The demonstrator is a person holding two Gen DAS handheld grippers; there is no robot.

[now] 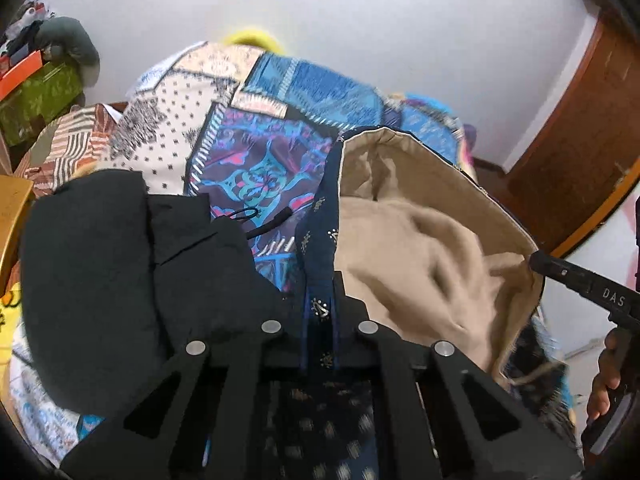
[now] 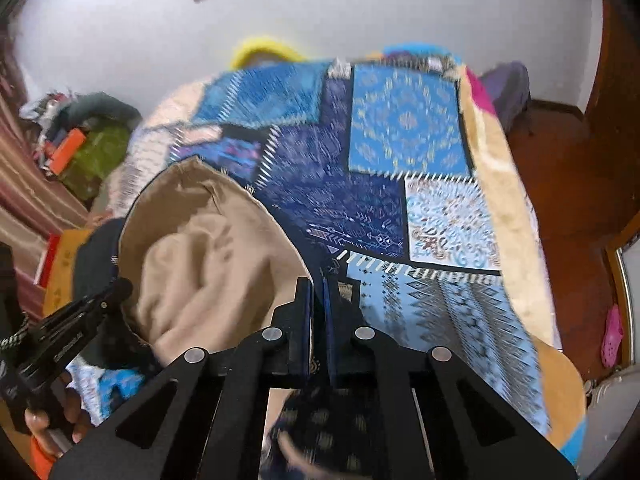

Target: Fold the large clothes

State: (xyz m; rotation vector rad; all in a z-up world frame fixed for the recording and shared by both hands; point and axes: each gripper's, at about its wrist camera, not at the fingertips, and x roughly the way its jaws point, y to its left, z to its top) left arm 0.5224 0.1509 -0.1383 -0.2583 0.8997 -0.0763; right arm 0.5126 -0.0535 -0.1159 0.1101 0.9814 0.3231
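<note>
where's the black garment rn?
Left wrist view, left side: the black garment lies bunched on the patchwork bedspread, just left of the left claw and the navy, beige-lined garment it grips.

Patchwork bedspread [image 2: 400, 208] covers bed; black garment [image 1: 120, 264] lies on it.

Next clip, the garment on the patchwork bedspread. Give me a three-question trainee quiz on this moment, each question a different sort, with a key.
1. True or false: the left gripper is shut on the navy printed garment.
2. What colour is the garment's lining? A) red B) beige C) green
3. Fill in: the right gripper pinches the garment's ____ edge, over the patchwork bedspread.

Key: 1 true; 2 B; 3 navy.
</note>
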